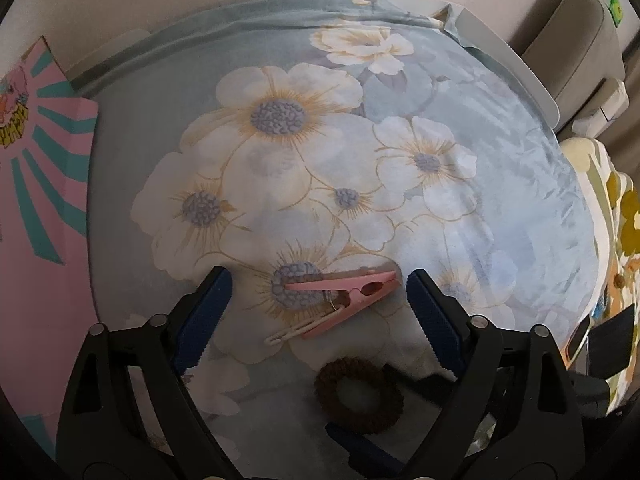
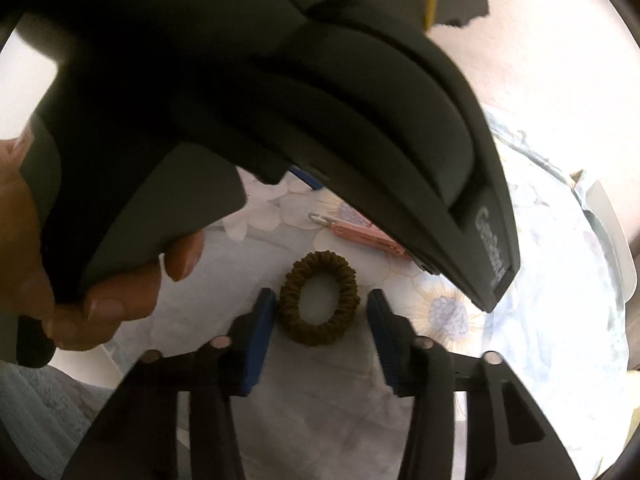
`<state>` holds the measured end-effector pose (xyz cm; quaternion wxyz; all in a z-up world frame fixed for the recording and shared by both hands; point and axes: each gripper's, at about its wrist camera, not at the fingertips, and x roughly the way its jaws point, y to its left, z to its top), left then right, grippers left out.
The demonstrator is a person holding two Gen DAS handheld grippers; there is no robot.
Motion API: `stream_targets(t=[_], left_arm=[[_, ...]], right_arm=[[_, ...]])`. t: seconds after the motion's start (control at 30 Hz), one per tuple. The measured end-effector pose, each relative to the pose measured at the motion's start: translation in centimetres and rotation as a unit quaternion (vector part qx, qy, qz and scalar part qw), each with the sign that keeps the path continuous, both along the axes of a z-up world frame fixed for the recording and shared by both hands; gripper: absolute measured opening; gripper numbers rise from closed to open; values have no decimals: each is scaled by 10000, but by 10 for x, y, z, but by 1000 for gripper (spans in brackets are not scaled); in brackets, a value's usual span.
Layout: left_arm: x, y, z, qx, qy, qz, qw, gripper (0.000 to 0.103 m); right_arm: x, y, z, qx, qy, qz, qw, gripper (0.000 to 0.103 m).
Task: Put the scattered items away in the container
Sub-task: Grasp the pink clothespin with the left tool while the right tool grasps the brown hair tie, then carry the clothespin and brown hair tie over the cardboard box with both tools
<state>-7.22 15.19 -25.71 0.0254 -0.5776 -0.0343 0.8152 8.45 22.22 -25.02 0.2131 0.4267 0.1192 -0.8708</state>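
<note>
A: Entry, left tool [image 1: 316, 280]. State?
B: Spread wide. The blue pads [image 1: 208, 312] stand either side of a pink clothespin [image 1: 344, 296], none touching it. Nothing is held.

A: How does the clothespin lie?
B: Flat on the floral cloth [image 1: 400, 160] that covers the surface, nose toward the right of the left view. A small white clip [image 1: 298, 328] lies against its tail end.

A: Right tool [image 2: 320, 300]?
B: Its pads [image 2: 262, 332] bracket a brown hair scrunchie [image 2: 318, 298]. The left pad sits right at the ring's edge; a sliver of cloth shows before the right pad. The ring looks round, not squeezed. I log it as not yet pinching.

A: Scrunchie position relative to the clothespin?
B: Near it, on the same cloth, apart; in the left view it lies below the clothespin, between the left tool's arms.

A: Anything else?
B: In the right view the left tool's dark body fills the upper frame, with a hand [image 2: 80, 288] gripping its handle. A pink and teal box [image 1: 36, 184] sits at the cloth's left edge in the left view.
</note>
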Motion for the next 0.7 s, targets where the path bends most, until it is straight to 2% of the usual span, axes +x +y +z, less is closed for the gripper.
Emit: stream_targets(t=[0.07,0.1,0.27,0.37,0.43,0.7], left_arm=[[0,-3,2,-66,67,51,9999,69],[-1,-4,2,-90,85,69,9999,65],[-5,-13,5,-279,148,179,9993,26],[-6,-21,5,-212,146,326,9991,10],[-7,-26,5,-85,140,403,9991,9],[-1,-23,8,-13,144,410,9991,9]], right_arm=[[3,-2,2,85,50,95,9999,26],[4,-4,2,146,84,139,9998,22],[9,-1,6,223,135,208,9994,19],[9,4,9,232,171,171,9994,18],[8,9,12,225,189,134,9995,17],[5,29,23,179,250,-36,9995,17]])
